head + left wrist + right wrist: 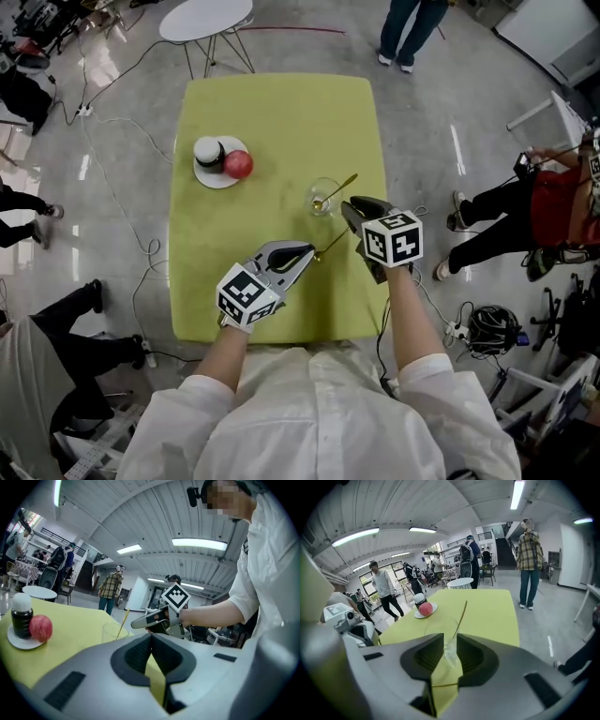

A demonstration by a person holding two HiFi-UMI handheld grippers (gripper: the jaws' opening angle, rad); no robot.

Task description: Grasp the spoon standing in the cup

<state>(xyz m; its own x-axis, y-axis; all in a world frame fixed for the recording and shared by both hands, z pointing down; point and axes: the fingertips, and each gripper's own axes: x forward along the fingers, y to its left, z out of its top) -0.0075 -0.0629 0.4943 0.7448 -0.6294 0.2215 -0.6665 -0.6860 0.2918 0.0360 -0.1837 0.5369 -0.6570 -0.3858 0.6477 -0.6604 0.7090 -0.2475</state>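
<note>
Left gripper (305, 253) fingers closed together, right gripper (351, 210) fingers narrowly apart, both forearms extended forward

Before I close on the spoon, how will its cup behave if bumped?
The cup looks clear and holds only the spoon, so probably light and easily tipped. The spoon leans on its rim; a sideways tug may lever it over.
</note>
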